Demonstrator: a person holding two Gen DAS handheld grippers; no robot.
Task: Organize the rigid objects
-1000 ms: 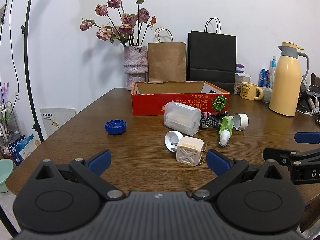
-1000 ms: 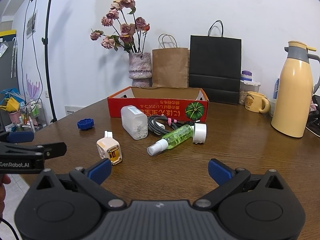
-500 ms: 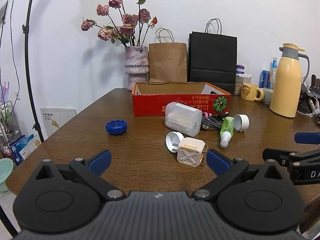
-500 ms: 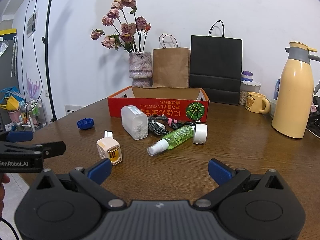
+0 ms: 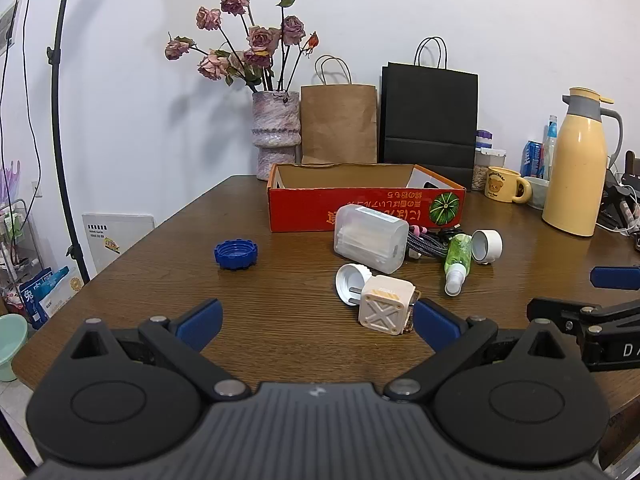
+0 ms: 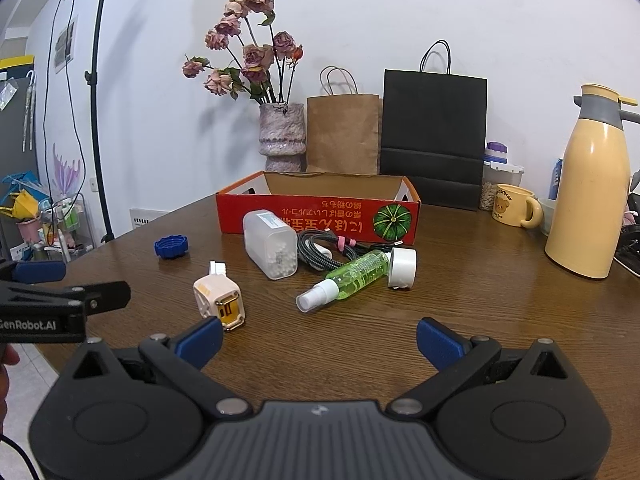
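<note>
Left hand-held gripper (image 5: 316, 322) edged forward, jaws apart; cream X-embossed charger cube (image 5: 386, 309) on its side

From my left wrist feed, the clear plastic box (image 5: 370, 238) covers most of the braided black cable (image 5: 428, 240). The other gripper (image 5: 600, 312) is cut off at the right edge. I cannot see the red cardboard tray's (image 5: 360, 210) floor.
</note>
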